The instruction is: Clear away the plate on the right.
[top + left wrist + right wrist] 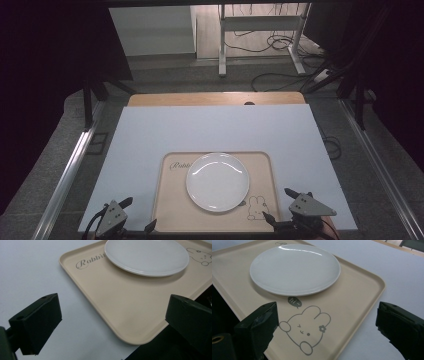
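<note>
A white round plate [218,181] lies empty on a beige tray [172,200] printed with a rabbit drawing [255,207], at the near middle of the table. My left gripper [140,214] stands open at the tray's near left corner, its jaws wide apart with nothing between them. My right gripper [276,204] is open too, over the near right corner by the rabbit. In the left gripper view the gripper [113,322] straddles the tray [100,295] corner, with the plate [146,255] beyond. In the right gripper view the gripper [327,325] frames the rabbit [304,327], with the tray [362,290] and plate [294,268] ahead.
A white board [210,130] covers the table, and a strip of wooden top [215,98] shows at the back. Metal rails [65,180] run along both sides. A desk frame [260,30] and cables lie on the floor behind.
</note>
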A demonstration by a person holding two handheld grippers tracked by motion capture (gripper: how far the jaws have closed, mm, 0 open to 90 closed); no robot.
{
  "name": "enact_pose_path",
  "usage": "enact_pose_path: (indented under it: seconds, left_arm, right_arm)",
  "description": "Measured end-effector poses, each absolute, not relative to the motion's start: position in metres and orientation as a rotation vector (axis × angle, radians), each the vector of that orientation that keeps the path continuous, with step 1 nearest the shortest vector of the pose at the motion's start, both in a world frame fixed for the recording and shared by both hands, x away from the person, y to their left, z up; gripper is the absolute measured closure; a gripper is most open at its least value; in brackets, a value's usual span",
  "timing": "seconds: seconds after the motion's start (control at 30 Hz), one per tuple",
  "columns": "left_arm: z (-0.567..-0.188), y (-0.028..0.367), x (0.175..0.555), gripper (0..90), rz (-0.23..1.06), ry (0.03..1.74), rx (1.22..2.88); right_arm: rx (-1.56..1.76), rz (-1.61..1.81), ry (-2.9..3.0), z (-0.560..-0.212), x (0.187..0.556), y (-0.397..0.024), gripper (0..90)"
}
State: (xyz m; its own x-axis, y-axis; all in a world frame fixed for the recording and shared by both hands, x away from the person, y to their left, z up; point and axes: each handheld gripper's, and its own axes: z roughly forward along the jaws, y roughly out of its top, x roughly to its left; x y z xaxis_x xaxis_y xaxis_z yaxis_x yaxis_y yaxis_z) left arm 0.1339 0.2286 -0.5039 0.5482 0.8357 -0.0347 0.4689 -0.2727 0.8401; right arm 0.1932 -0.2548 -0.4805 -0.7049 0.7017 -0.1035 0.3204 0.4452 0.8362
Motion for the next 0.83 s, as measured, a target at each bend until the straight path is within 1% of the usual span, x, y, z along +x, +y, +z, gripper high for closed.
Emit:
enact_pose_path:
  seconds: [0.83]
  left_arm:
    - [-0.503,0.228,0.134,0.0,0.537,1.056,1.919]
  right_arm:
    - [0.996,1.207,2.201,-0.485,0.183,-0.297,4.5]
